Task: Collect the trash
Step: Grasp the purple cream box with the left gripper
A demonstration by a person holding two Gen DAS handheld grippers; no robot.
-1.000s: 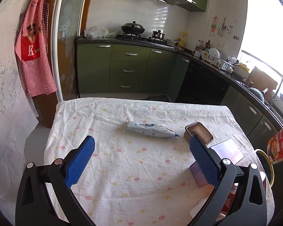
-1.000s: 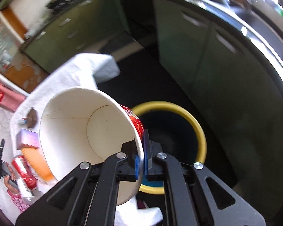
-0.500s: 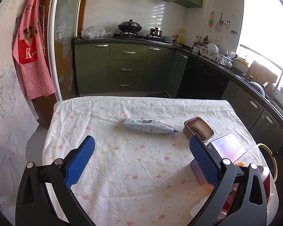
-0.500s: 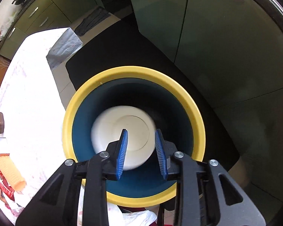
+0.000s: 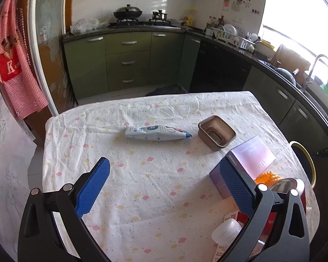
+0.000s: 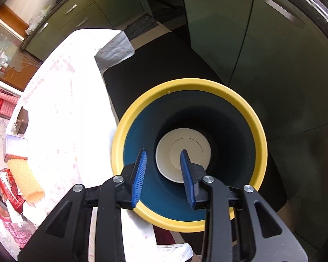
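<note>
Our left gripper (image 5: 164, 187) hangs wide open and empty over the table (image 5: 142, 174); the purple box (image 5: 249, 161) sits just beside its right finger, nearer than the wrapper (image 5: 155, 132) lying crosswise beyond. Our right gripper (image 6: 164, 174), jaws opening and empty, hovers above the bin (image 6: 254, 131) holding the cup (image 6: 183, 152).

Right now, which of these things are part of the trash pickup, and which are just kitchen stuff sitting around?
Part of the job:
yellow-rimmed bin
paper cup lying in it
crumpled tube wrapper
brown tray
purple box
red can

Just sitting around:
wok
checked apron
dish rack
</note>
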